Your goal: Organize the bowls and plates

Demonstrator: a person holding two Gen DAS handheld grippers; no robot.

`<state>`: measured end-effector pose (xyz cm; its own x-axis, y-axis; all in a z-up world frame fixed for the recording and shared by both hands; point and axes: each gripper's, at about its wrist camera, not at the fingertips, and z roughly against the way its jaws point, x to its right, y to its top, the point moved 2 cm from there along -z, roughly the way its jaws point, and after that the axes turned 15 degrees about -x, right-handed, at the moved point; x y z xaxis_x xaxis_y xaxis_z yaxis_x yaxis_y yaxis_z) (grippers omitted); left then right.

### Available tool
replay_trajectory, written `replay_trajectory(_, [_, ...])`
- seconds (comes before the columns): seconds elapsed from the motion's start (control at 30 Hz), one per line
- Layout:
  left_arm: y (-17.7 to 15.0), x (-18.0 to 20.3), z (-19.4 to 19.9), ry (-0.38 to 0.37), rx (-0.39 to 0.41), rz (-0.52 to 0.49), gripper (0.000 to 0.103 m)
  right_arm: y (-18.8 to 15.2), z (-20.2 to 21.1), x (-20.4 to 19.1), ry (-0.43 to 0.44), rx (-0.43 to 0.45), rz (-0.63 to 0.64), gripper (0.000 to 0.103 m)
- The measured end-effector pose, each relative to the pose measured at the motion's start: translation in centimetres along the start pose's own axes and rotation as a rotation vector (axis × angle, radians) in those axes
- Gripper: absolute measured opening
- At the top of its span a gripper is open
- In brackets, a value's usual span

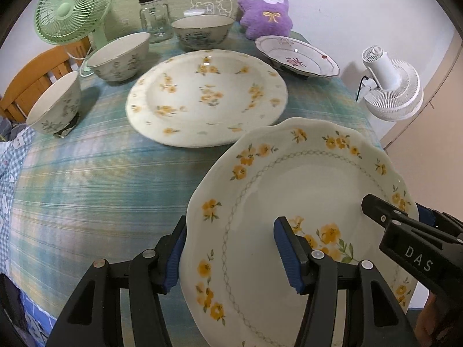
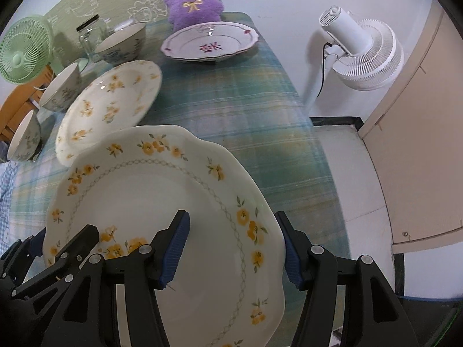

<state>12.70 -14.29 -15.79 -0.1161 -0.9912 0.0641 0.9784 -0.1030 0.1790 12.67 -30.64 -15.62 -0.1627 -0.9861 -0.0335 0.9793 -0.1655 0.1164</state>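
Note:
A scalloped plate with yellow flowers point(image 1: 303, 196) point(image 2: 162, 202) is held above the near part of the table, tilted. My left gripper point(image 1: 231, 251) is shut on its left rim. My right gripper point(image 2: 235, 248) is shut on its right rim and also shows in the left wrist view point(image 1: 405, 231). A larger round plate with yellow flowers point(image 1: 207, 95) point(image 2: 110, 101) lies just beyond. A plate with pink flowers point(image 1: 298, 55) point(image 2: 209, 42) sits at the far right. Three bowls point(image 1: 55, 107) point(image 1: 120, 57) point(image 1: 202, 31) line the left and back.
The table has a blue-green plaid cloth point(image 1: 95, 179). At the back stand a green fan point(image 1: 72, 8), a glass jar point(image 1: 154, 18) and a purple plush toy point(image 1: 266, 5). A white fan point(image 2: 358, 49) stands off the table's right edge. A wooden chair point(image 1: 29, 78) is at left.

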Motion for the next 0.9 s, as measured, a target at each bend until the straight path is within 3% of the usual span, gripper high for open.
replay_trajectory(0.33, [1.0, 2.4, -2.3, 0.014, -0.035, 0.009, 0.058, 1.4, -2.6, 3.3, 0.018, -0.037, -0.009, 0.063])
replay_trajectory(0.67, [1.1, 2.1, -2.9, 0.029, -0.041, 0.036, 0.059, 1.4, -3.4, 3.4, 0.024, -0.05, 0.014, 0.064])
replay_trajectory(0.77, [0.9, 2.2, -2.5, 0.035, -0.034, 0.028, 0.062, 1.4, -3.3, 3.4, 0.035, -0.053, 0.017, 0.064])
replay_trajectory(0.9, [0.5, 2.3, -1.4, 0.034, -0.02, 0.006, 0.076, 1.0, -2.5, 3.6, 0.046, -0.058, 0.006, 0.065])
